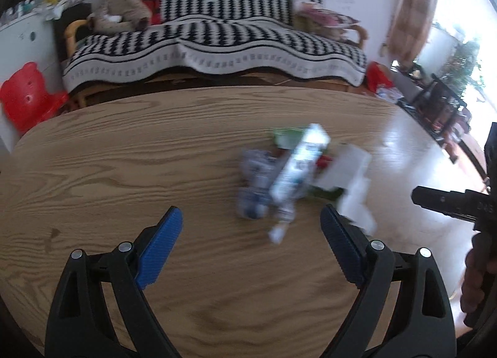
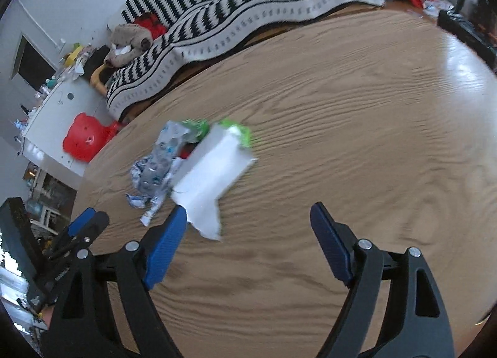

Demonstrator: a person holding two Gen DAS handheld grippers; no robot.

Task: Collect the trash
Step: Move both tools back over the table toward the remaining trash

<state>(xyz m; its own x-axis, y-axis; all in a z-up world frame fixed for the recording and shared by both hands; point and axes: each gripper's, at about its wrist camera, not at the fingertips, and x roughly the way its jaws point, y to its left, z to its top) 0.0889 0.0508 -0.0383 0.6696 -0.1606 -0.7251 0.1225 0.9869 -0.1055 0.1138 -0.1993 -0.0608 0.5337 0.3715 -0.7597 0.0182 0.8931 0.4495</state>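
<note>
Blurred trash pile lies heaped on the wooden table.

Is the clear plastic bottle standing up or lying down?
Lying down. The clear plastic bottle stretches flat across the trash pile on the wooden table.
</note>
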